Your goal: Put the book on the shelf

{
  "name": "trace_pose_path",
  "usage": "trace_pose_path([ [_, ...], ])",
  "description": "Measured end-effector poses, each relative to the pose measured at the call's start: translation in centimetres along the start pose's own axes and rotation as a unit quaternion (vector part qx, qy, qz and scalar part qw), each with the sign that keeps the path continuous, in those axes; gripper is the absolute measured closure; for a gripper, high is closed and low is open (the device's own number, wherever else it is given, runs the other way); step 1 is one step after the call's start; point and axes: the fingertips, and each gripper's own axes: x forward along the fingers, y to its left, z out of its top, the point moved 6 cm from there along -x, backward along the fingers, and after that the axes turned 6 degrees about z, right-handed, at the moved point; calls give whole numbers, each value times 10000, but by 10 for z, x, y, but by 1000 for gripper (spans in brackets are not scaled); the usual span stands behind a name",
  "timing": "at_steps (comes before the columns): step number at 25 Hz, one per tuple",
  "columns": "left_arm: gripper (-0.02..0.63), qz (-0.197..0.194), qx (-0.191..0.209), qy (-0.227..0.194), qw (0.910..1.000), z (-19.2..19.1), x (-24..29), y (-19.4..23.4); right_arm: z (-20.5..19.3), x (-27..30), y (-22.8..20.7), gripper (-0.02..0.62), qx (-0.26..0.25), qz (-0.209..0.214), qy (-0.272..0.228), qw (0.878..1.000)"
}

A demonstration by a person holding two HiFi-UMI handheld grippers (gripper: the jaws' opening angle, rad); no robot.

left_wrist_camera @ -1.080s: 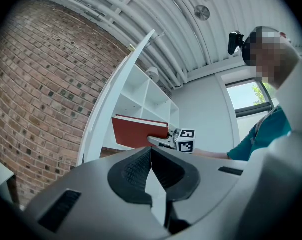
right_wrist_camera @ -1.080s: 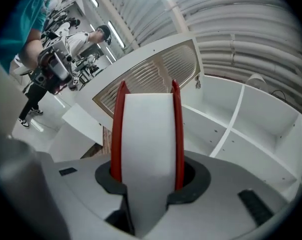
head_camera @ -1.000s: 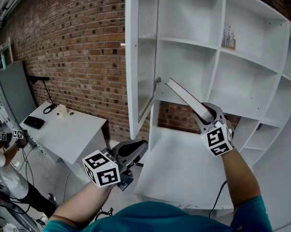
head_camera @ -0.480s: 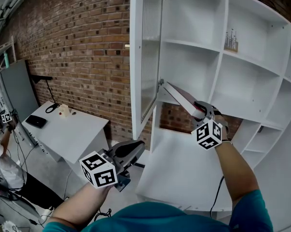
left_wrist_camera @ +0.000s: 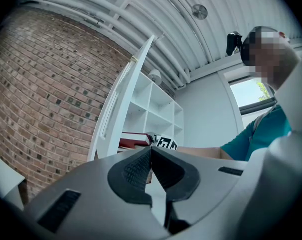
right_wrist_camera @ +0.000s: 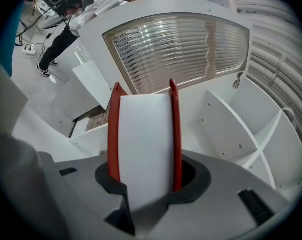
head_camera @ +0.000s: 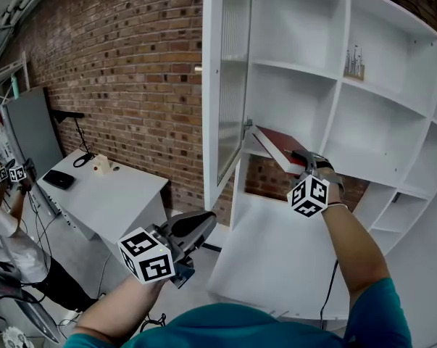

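Brick wall (head_camera: 117,71) behind, white shelf unit (head_camera: 363,93) ahead, its ribbed-glass door (head_camera: 222,85) swung wide so the compartments can be reached. Nearest, the left gripper (head_camera: 204,222) is held low and idle, jaws pressed together on nothing, seemingly parked out of the way. Further out, the red book (head_camera: 276,143) is pinched across its thickness by the right gripper (head_camera: 309,167) and laid nearly flat for sliding in, its far corner apparently at the lip of the left middle compartment.

No text, label, brand or number can be read anywhere.
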Motion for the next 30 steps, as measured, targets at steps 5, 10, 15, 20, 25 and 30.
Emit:
trace_pose_path([
  [5, 589, 56, 24, 6, 10000, -1, -3, 2, 0, 13, 3, 424, -115, -27, 68, 9999],
  [10, 589, 97, 7, 7, 10000, -2, -3, 5, 1, 30, 8, 423, -385, -15, 170, 9991],
  [15, 589, 116, -18, -9, 9999, -2, -4, 6, -2, 45, 12, 423, -555, -15, 306, 9980],
  [20, 589, 158, -28, -11, 9999, -1, -5, 9, -2, 59, 11, 423, -727, 23, 407, 9965],
  [25, 589, 183, -16, -2, 9998, -2, -9, 11, -3, 72, 15, 422, -863, 57, 498, 9950],
  [30, 589, 217, -5, -22, 9998, -1, -12, 13, -2, 85, 18, 420, -966, 94, 552, 9937],
])
